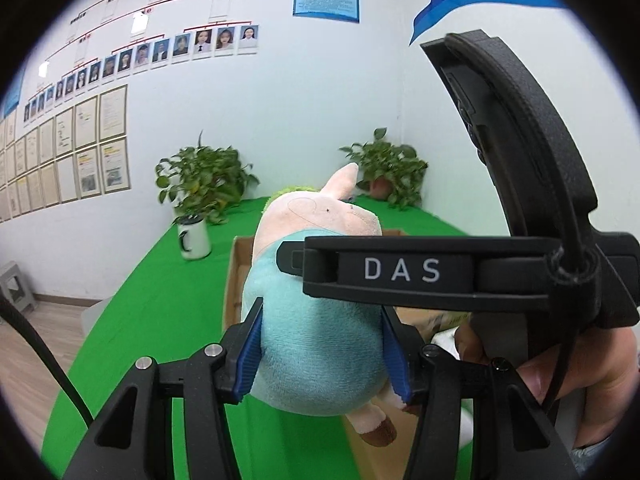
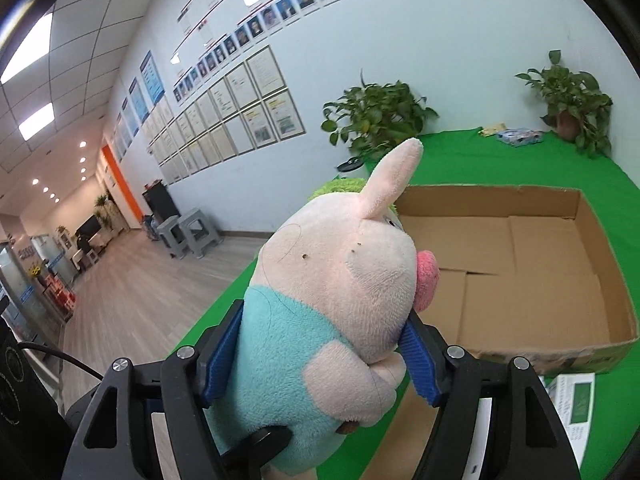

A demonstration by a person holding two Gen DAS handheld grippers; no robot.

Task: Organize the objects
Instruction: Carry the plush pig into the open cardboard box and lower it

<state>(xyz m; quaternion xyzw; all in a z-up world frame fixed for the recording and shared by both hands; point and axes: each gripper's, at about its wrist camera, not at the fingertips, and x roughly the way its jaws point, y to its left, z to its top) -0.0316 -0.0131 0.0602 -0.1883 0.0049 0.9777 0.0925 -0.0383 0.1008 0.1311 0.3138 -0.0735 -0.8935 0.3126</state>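
both grippers are clamping the same plush pig (image 1: pixel 320 332), each with its jaws pressing in on the toy's turquoise body from either side. in the left wrist view the left gripper (image 1: pixel 324 354) is squeezing the soft torso between its blue pads (image 1: pixel 252 354), and the pig is pointing away from the camera, its pink ear sticking up and one brown-tipped foot hanging below the jaws. the black body of the right gripper (image 1: pixel 432 270), marked "das", is crossing in front of the pig, with a hand (image 1: pixel 560 364) wrapping its handle at the right edge.

in the right wrist view the right gripper (image 2: pixel 320 356) is gripping the pig (image 2: pixel 320 312) around the body just under the head, the snout pointing right toward the cardboard box (image 2: pixel 600 280). the pig is hanging in the air above the green desk (image 2: pixel 480 156), beside the near left corner of the box and not inside it. the box is lying open on the desk. two potted plants (image 2: pixel 376 116) are standing at the far side of the desk against the wall, and a small blue packet (image 2: pixel 520 137) is lying near the right one. a white mug (image 1: pixel 194 238) is sitting by the left plant.
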